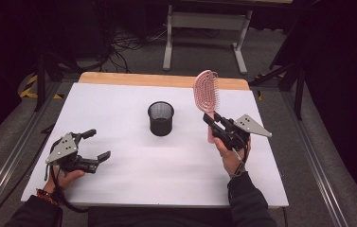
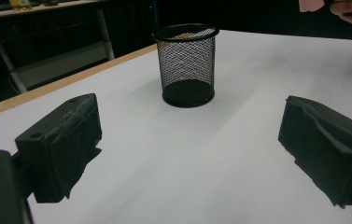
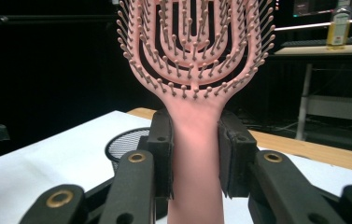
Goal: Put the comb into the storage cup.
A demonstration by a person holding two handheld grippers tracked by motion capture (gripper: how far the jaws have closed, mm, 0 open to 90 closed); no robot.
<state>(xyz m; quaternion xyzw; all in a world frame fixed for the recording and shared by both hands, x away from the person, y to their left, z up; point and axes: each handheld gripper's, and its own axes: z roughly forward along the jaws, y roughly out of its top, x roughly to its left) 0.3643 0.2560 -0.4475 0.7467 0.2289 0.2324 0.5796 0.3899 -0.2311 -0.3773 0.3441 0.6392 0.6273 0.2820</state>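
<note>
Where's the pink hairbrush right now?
The hairbrush is in the air at the right of the high view, head up, its handle clamped in the right gripper, just right of the mesh cup.

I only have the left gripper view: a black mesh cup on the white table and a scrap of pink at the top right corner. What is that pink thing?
Observer: A pink hairbrush, held upright above the table, bristle head up.
Operator: Held by what?
Observer: The right gripper is shut on its handle, one pad on each side, just below the head.
Operator: Where is it relative to the mesh cup?
Observer: In the high view the brush is to the right of the mesh cup, not over its opening.
Operator: And my own gripper?
Observer: The left gripper is open with nothing between its jaws, low over the white table at the near left.
</note>
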